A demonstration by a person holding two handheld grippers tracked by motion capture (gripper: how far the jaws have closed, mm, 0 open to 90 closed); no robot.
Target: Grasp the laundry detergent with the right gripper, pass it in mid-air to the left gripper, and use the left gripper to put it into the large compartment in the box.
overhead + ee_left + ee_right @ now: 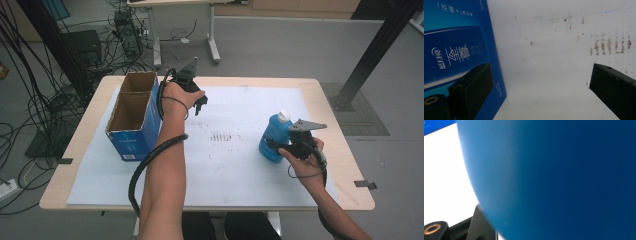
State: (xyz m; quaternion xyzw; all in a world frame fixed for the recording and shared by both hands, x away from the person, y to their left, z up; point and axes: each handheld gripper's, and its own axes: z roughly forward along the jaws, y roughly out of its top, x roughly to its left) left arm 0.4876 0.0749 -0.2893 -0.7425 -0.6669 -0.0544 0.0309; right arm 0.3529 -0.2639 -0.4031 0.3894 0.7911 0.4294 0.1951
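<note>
A blue bottle [274, 137] with a white cap stands upright on the white sheet at the right of the table. My right gripper [281, 148] is shut on its lower body from the right side. In the right gripper view the bottle's blue wall [561, 180] sits right against the camera, with one black finger [481, 225] at its left edge. An open-topped blue cardboard box [131, 117] stands at the left of the table. My left gripper [200, 105] hovers just right of the box, open with nothing between its jaws [536, 75]; the box's printed side [456, 45] is beside its left jaw.
A white sheet [235, 165] with faint brown marks in the middle [609, 45] covers the wooden table [350, 165]. Cables and equipment lie on the floor behind left. A black post stands at the far right, and another table's legs are behind.
</note>
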